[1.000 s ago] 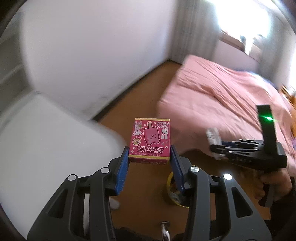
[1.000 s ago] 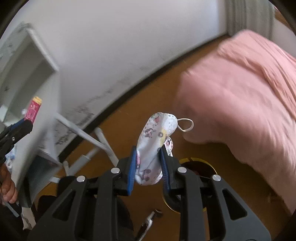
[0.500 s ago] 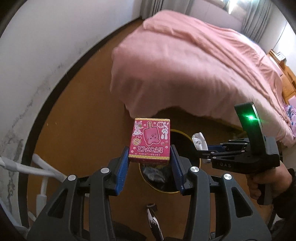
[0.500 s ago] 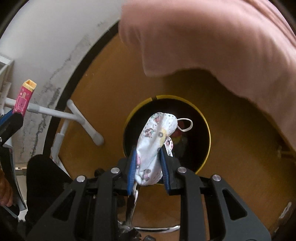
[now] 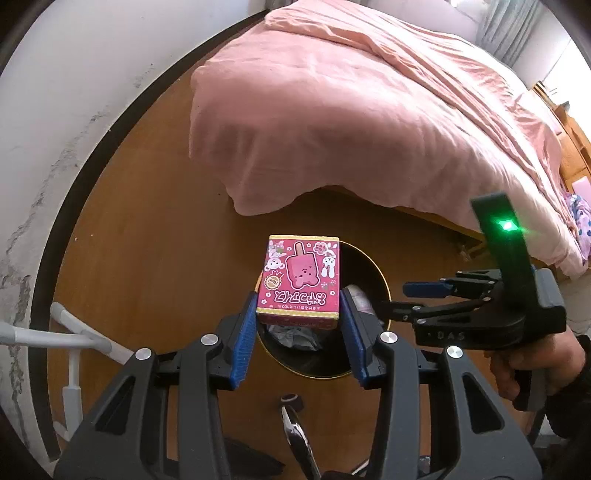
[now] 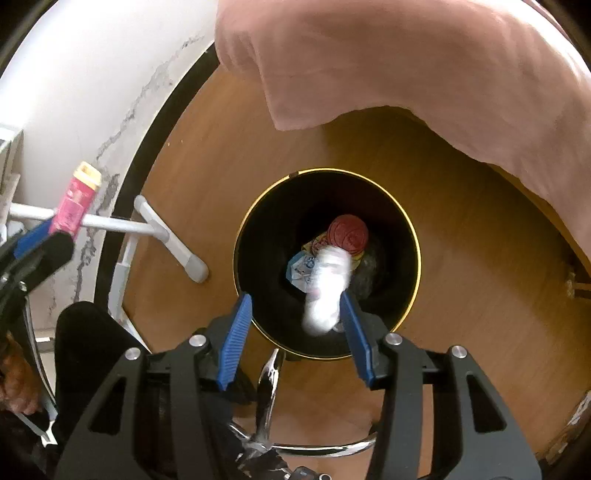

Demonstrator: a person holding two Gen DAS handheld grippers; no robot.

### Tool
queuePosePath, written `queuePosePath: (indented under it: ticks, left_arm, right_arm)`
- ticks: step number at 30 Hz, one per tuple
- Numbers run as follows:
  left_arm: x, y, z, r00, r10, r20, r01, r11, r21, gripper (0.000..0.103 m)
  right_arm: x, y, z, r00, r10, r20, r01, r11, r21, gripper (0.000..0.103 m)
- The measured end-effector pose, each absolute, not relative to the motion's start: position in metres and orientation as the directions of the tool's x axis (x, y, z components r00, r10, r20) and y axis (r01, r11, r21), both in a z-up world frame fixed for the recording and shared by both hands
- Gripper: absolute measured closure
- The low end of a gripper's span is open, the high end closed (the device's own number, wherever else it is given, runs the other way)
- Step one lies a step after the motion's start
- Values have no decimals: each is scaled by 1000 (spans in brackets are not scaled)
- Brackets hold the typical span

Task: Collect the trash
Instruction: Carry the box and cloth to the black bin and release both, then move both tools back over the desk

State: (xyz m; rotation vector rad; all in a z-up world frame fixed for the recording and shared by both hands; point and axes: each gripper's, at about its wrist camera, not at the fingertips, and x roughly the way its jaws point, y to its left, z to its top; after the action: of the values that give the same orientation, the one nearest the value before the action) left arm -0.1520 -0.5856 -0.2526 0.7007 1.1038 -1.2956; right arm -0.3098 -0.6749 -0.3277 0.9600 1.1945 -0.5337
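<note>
We are in a home bedroom: a bed under a rumpled pink duvet (image 5: 369, 122), warm wooden flooring (image 5: 147, 236), white plastered wall (image 5: 74, 74), grey window curtains (image 5: 506, 29).

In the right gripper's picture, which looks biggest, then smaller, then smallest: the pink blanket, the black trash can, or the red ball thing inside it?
1. Pink blanket, largest
2. Black trash can
3. Red ball thing, smallest, though it sits deeper and farther from the camera.
</note>
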Motion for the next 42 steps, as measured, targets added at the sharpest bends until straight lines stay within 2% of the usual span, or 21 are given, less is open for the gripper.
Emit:
queuePosePath:
  ticks: [8,10,11,13,18,22,25,31,35,38,42]
  left_arm:
    - [-172,-599,-253,-126,-382,-916,972,137,-190,61]
    - [-179,-602,-250,-140,-377,-915,974,112,-195,59]
    - [-182,-604,-249,-141,-376,-916,976,102,-191,57]
    - [-188,-604,-242,-143,-390,-910,981,69,-184,41]
    - [-186,-595,-220,-133,-434,-891,983,57,-174,36]
    - [-170,-573,-190,-82,-486,-870,986,89,-143,24]
    - [-154,-550,-157,-25,-524,-851,985,133,-111,19]
    - [-111,-475,-79,165,-587,-792,958,285,-11,12]
    - [-67,-391,-34,320,-586,-745,889,458,22,12]
    - [-37,-325,-15,426,-544,-722,809,587,34,12]
    - [4,-216,0,582,-407,-704,620,782,61,12]
  right_arm:
    - [-331,-690,-299,375,66,-925,807,467,361,49]
    - [-337,-693,-289,388,44,-921,811,458,363,45]
    - [-339,-695,-283,394,30,-919,814,453,364,43]
    - [-342,-697,-272,406,4,-914,818,445,365,42]
    - [-345,-697,-242,429,-47,-902,814,454,364,42]
    - [-331,-686,-212,450,-74,-890,789,501,357,38]
    - [-310,-672,-183,478,-94,-873,750,561,351,37]
    - [-231,-619,-104,583,-111,-805,589,740,325,32]
    - [-155,-560,-59,654,-17,-757,399,857,325,32]
    - [-94,-501,-39,671,87,-736,237,916,324,32]
    - [-23,-414,-26,647,221,-730,38,947,320,32]
